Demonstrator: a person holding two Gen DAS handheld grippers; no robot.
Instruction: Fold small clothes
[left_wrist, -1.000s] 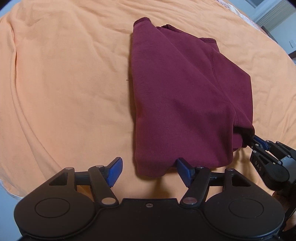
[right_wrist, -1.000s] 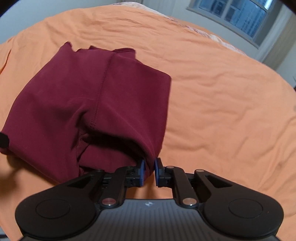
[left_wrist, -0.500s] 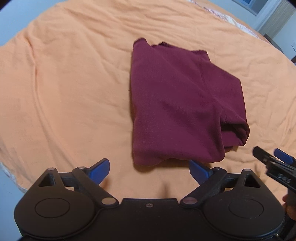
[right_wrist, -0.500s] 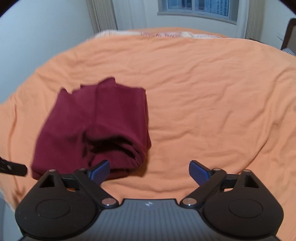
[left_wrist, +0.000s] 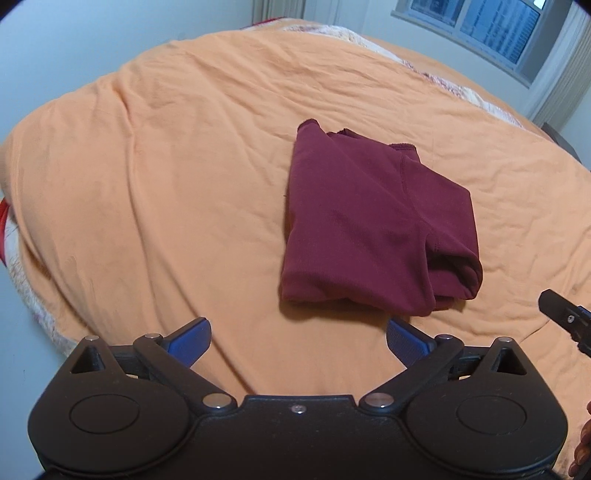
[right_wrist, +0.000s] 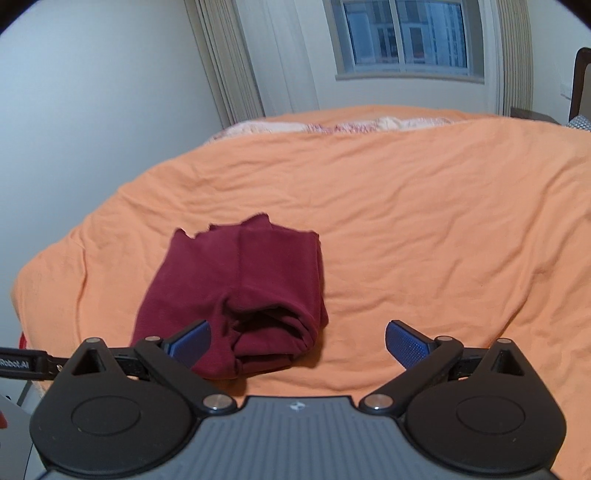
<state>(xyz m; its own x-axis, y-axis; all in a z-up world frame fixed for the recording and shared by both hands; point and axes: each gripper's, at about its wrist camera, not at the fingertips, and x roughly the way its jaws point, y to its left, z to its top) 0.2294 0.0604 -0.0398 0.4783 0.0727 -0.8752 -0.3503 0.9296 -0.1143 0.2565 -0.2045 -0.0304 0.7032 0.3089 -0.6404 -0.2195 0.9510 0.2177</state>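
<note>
A dark red garment (left_wrist: 373, 229) lies folded into a rough rectangle on the orange bedsheet (left_wrist: 166, 177), its rolled fold edge nearest me. My left gripper (left_wrist: 299, 341) hangs open just short of the garment's near edge, nothing between its blue pads. In the right wrist view the same folded garment (right_wrist: 240, 291) sits left of centre. My right gripper (right_wrist: 298, 343) is open and pulled back, its left pad in front of the garment's near corner, not touching. The right gripper's black tip (left_wrist: 565, 314) shows at the left view's right edge.
The bed's left edge (left_wrist: 33, 280) drops off toward a pale floor. A patterned blanket (right_wrist: 351, 127) lies along the far side under a window (right_wrist: 402, 35) with curtains. Wide wrinkled sheet stretches right of the garment. Dark furniture (right_wrist: 580, 88) stands at far right.
My right gripper let go of the garment's corner and opened. Both grippers drew back and rose, the left opening wider. The garment settled flat on the sheet.
</note>
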